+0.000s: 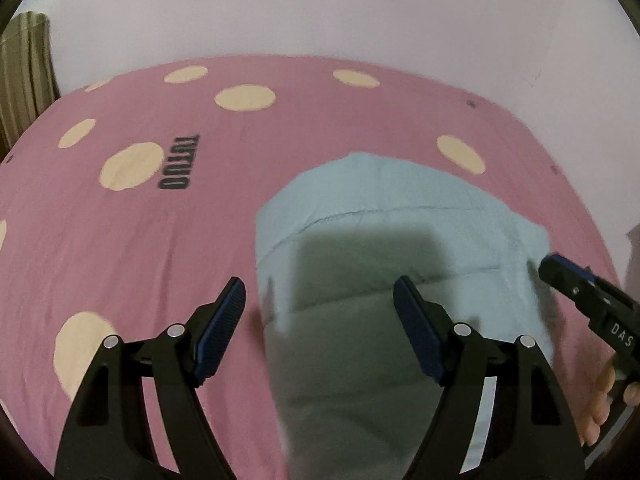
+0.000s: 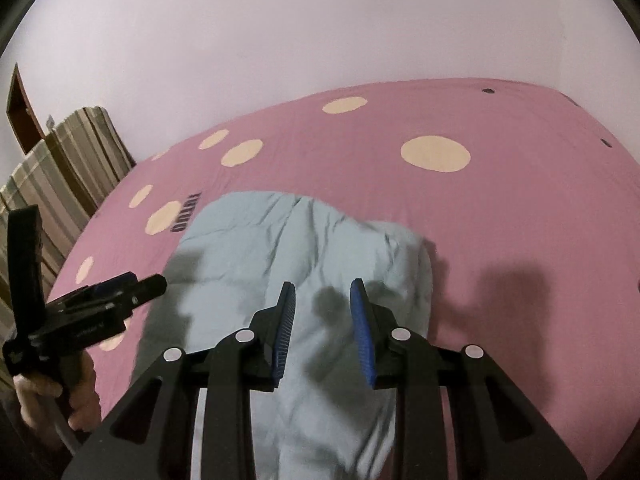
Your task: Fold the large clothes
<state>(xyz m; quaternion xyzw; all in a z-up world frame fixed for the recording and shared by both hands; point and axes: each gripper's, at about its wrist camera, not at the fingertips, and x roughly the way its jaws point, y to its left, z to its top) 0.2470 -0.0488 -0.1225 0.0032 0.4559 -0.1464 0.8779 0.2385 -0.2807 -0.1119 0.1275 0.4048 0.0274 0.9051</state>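
A pale blue garment (image 1: 392, 216) lies folded on a pink bed sheet with cream dots (image 1: 160, 240). In the left wrist view my left gripper (image 1: 320, 292) hangs above the garment's left edge, jaws wide apart, nothing between them. My right gripper (image 1: 560, 268) shows at the right edge there, over the garment's right side. In the right wrist view my right gripper (image 2: 323, 292) hovers above the wrinkled blue garment (image 2: 280, 240) with its blue pads (image 2: 362, 320) a small gap apart and empty. My left gripper (image 2: 132, 288) appears at the left, held by a hand (image 2: 40, 396).
The pink sheet (image 2: 500, 208) spreads far beyond the garment, with black lettering (image 1: 176, 164) printed on it. A striped cloth-covered object (image 2: 68, 172) stands beside the bed's left side. A plain pale wall (image 1: 320, 8) rises behind the bed.
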